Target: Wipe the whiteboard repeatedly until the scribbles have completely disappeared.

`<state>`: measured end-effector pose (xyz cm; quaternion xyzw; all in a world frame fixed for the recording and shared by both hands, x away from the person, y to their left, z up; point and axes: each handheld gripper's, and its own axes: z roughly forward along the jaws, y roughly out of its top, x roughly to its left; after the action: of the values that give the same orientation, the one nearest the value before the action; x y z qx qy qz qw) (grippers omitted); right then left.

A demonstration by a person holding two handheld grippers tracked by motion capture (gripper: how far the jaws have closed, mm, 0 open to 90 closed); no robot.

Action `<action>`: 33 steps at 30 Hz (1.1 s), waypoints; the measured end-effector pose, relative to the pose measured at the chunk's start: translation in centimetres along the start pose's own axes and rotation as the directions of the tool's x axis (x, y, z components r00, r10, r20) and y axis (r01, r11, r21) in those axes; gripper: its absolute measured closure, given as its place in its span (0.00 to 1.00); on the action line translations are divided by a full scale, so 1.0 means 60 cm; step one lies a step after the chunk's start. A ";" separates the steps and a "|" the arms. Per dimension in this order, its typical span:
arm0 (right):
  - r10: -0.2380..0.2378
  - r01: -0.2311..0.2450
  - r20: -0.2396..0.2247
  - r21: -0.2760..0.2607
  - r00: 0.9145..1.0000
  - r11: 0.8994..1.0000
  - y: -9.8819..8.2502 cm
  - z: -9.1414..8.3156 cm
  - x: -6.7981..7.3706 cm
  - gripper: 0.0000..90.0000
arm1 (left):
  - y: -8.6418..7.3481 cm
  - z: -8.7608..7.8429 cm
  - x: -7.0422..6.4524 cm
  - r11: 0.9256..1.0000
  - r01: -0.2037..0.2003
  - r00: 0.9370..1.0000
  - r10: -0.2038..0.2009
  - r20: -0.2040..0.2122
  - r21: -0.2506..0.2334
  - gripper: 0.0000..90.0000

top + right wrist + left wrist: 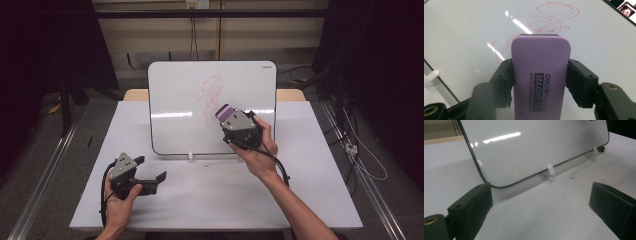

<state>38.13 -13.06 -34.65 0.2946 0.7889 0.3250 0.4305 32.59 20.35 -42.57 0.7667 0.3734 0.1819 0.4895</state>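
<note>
purple plastic, printed "magnetic white board eraser", sits clamped between the jaws of the right gripper (540,82), which pinch the eraser (540,75) by its long sides. in the high view the same eraser (226,113) is held up at the lower right part of the whiteboard (180,100), over the bottom of a red scribble (212,97). the left gripper (152,181) rests low on the white desk (310,165) near the board's lower left corner, jaws wide apart and holding nothing.

risks, as i judge them: the board stands propped on small white clip feet (549,170), so a firm push with the eraser could tip it backward or slide it across the desk, and the left gripper is not bracing it. the jaws hold smooth plastic sides, so the eraser could twist or slip out under a hard drag. a light or tilted pass might smear the red ink rather than lift it.

hard to make out: whether the eraser's felt face actually touches the board or hovers just off it; neither the high view nor the right gripper view settles it. the eraser covers the lower end of the scribble, so how much ink lies beneath is unknown. whatever supports the board from behind is hidden, and a small dark-red object by the far foot in the left gripper view is too small to identify.
</note>
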 end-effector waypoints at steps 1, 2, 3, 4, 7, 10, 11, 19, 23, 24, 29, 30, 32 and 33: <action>-0.023 0.023 -0.001 0.023 1.000 0.999 0.003 0.007 0.003 0.46 | 0.000 0.000 -0.001 1.000 -0.001 1.000 0.001 -0.001 0.003 0.05; -0.050 0.050 0.007 0.030 0.999 0.998 0.006 0.013 0.006 0.46 | -0.001 0.001 -0.001 1.000 0.000 1.000 0.000 -0.001 0.005 0.05; -0.121 0.120 0.013 0.064 0.993 0.991 0.012 0.026 0.014 0.46 | -0.001 0.001 0.000 1.000 -0.003 1.000 0.003 0.001 0.007 0.05; -0.121 0.120 0.013 0.064 0.993 0.991 0.012 0.026 0.014 0.46 | -0.001 0.002 0.000 1.000 -0.003 1.000 0.003 -0.001 0.009 0.05; -0.179 0.175 0.037 0.091 0.983 0.980 0.018 0.047 0.028 0.46 | -0.002 0.003 0.001 1.000 0.004 1.000 -0.004 -0.005 0.008 0.06; -0.218 0.212 0.049 0.105 0.975 0.972 0.021 0.060 0.038 0.46 | -0.002 0.003 0.002 1.000 0.001 1.000 -0.001 -0.005 0.010 0.06; -0.251 0.244 0.053 0.115 0.966 0.963 0.022 0.064 0.041 0.46 | -0.002 0.002 0.003 1.000 -0.003 1.000 0.003 -0.004 0.011 0.06; -0.281 0.274 0.060 0.106 0.958 0.956 0.016 0.089 0.051 0.46 | -0.001 0.003 0.003 1.000 -0.005 1.000 0.006 -0.011 0.009 0.06; -0.289 0.281 0.071 0.101 0.955 0.954 0.014 0.090 0.056 0.46 | -0.001 0.002 0.003 1.000 0.004 1.000 -0.004 -0.015 0.004 0.06; -0.289 0.282 0.072 0.099 0.954 0.954 0.014 0.090 0.057 0.46 | -0.001 0.002 0.004 1.000 0.004 1.000 -0.003 -0.015 0.005 0.06; -0.316 0.312 0.043 0.075 0.948 0.947 0.014 0.093 0.086 0.46 | -0.001 0.003 0.004 1.000 0.007 1.000 -0.007 -0.004 0.012 0.06; -0.311 0.308 0.037 0.066 0.950 0.949 0.013 0.094 0.094 0.46 | -0.001 0.003 0.004 1.000 0.009 1.000 -0.009 -0.003 0.011 0.06; -0.304 0.302 0.016 0.058 0.953 0.951 0.013 0.095 0.102 0.46 | -0.001 0.003 0.004 1.000 0.006 1.000 -0.006 -0.003 0.010 0.06; -0.295 0.295 0.000 0.058 0.955 0.954 0.013 0.096 0.105 0.46 | -0.001 0.003 0.004 1.000 0.000 1.000 0.000 -0.003 0.012 0.06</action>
<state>40.41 -6.40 -39.50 0.1872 0.8310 0.2332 0.4690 32.86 20.45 -42.73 0.7694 0.3749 0.1808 0.4845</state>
